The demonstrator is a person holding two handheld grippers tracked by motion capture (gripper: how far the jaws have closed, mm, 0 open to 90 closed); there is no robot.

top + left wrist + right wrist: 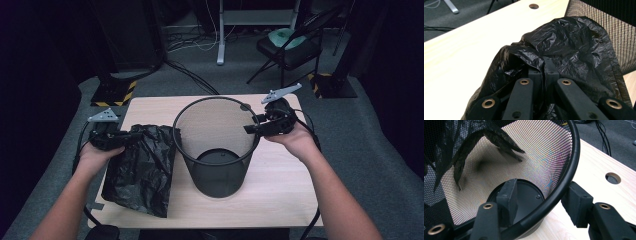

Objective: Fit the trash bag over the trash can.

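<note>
On the table [280, 175], the mesh bin [218, 150] is standing bare while the black bag [142, 167] is lying crumpled just beside it, so lining the bin is barely beginning, I judge. The left tongs [125, 138] are pinching the bag's top edge tight. The right tongs [253, 129] are straddling the bin's rim, spread, not yet pressing it.
</note>
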